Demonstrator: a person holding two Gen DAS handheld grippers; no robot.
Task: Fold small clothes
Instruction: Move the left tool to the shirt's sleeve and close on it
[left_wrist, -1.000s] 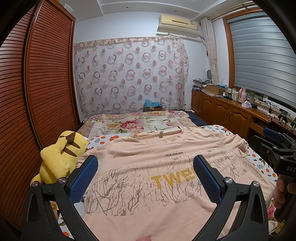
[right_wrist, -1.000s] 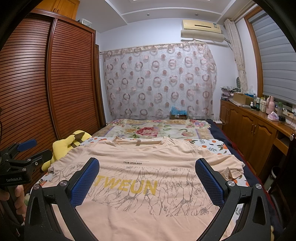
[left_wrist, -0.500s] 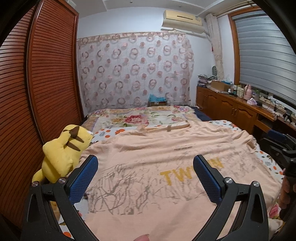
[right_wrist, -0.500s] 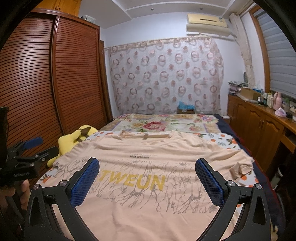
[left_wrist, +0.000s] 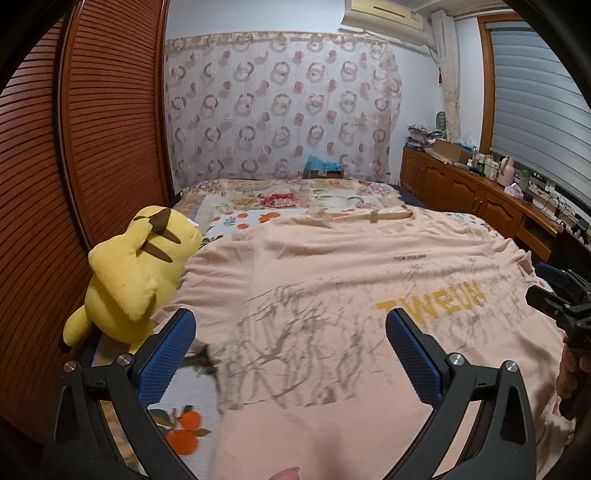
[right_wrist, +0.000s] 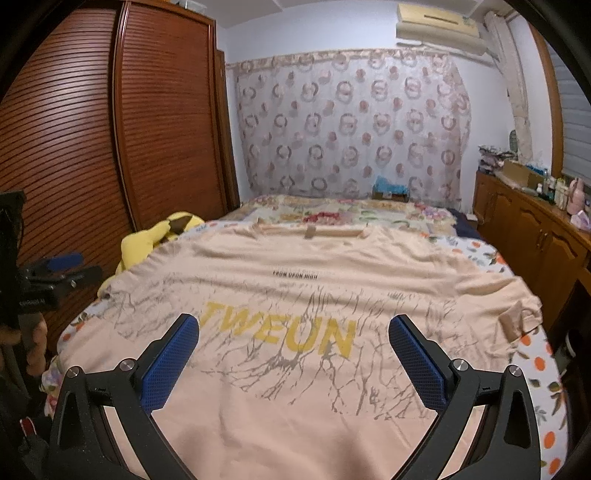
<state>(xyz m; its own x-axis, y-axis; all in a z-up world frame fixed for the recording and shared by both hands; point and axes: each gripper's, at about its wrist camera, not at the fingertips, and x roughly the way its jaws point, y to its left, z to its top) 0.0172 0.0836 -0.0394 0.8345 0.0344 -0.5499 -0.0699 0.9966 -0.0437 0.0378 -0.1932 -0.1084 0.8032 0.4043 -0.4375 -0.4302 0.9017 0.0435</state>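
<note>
peach t-shirt (right_wrist: 295, 295) lies flat, print up, collar toward the curtain (right_wrist: 351, 125); left tongs (left_wrist: 290, 354) and right tongs (right_wrist: 293, 360) gape empty.

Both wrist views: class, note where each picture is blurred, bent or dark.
Left wrist view: the shirt print is smeared by motion blur, the wardrobe slats bow with fisheye distortion, corners are black. Right wrist view: sharper, the yellow lettering reads clearly, the curtain is slightly soft, same dark rim.
</note>
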